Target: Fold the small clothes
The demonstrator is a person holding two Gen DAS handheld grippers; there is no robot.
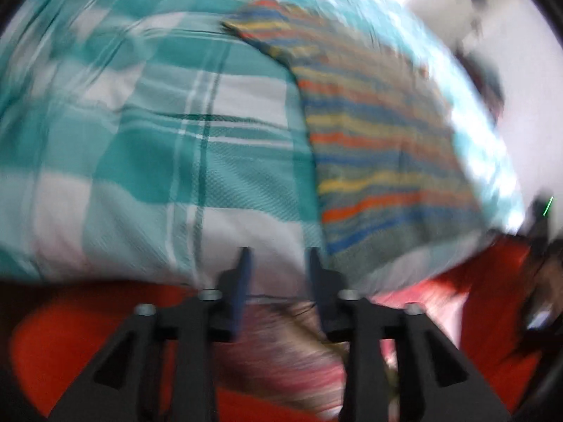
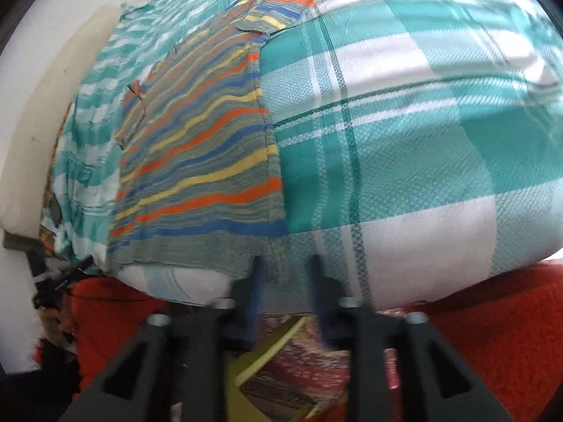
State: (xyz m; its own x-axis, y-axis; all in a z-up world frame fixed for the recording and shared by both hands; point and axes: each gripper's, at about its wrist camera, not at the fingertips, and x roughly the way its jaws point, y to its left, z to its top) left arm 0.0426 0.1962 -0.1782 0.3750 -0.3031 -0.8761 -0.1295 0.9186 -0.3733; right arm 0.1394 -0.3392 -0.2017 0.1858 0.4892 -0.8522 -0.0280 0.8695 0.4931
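Note:
A small striped shirt (image 1: 380, 140), grey-green with orange, yellow and blue stripes, lies flat on a teal and white checked sheet (image 1: 176, 133). In the left wrist view, which is blurred, my left gripper (image 1: 279, 256) is open and empty near the sheet's near edge, just left of the shirt's hem. In the right wrist view the shirt (image 2: 200, 161) lies left of centre with a sleeve at the top. My right gripper (image 2: 286, 263) is open, its fingers either side of the shirt's near right hem corner.
The checked sheet (image 2: 422, 140) covers a raised padded surface. Orange-red fabric (image 2: 492, 334) lies below its near edge, with patterned cloth between the fingers. A white wall (image 1: 527, 88) and cream padding (image 2: 42, 123) border the shirt's far side.

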